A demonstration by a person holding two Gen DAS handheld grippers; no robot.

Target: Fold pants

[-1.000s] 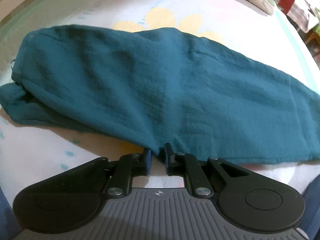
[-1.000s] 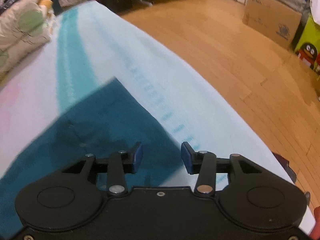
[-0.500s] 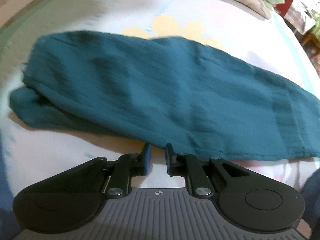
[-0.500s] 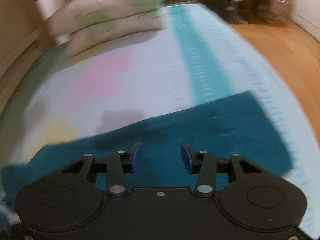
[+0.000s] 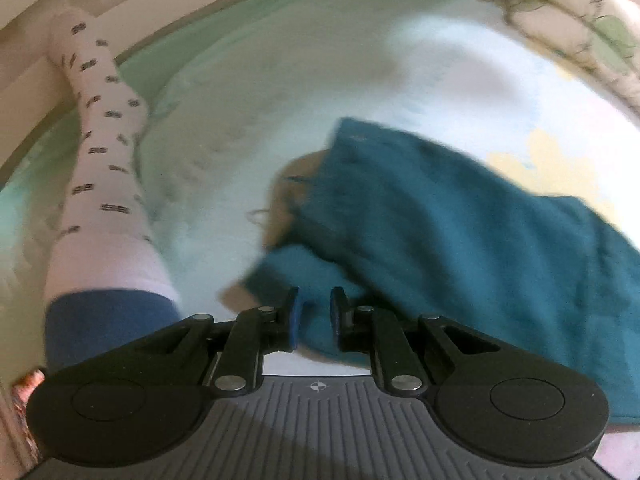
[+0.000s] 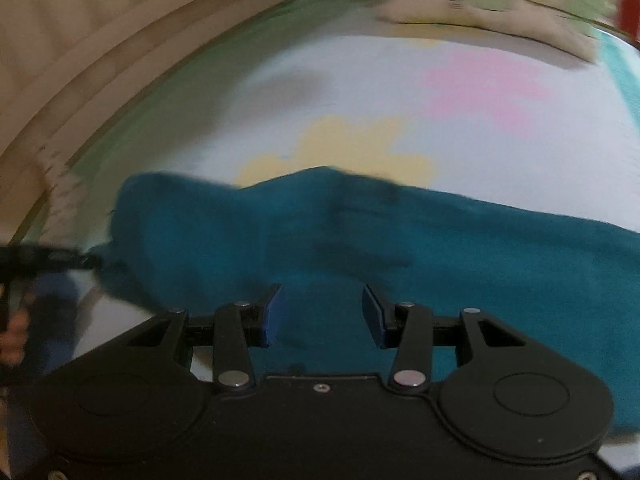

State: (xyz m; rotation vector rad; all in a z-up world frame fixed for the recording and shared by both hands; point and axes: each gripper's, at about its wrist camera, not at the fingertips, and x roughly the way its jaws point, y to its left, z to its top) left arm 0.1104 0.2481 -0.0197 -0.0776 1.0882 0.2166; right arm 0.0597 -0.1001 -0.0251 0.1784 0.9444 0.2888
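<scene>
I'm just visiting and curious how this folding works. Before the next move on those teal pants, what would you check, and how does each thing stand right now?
1. Teal pants lie on the bed sheet: ok.
2. Right tongs open, with nothing pinched between them: ok.
3. Left tongs nearly closed, with the end of the pants between the pads; whether they truly grip it: cannot tell.
4. Pants lying flat: not ok, the end by the left tongs is bunched.
5. Person's socked leg on the bed, clear of the pants: ok.
6. Pillows clear of the pants: ok.
</scene>
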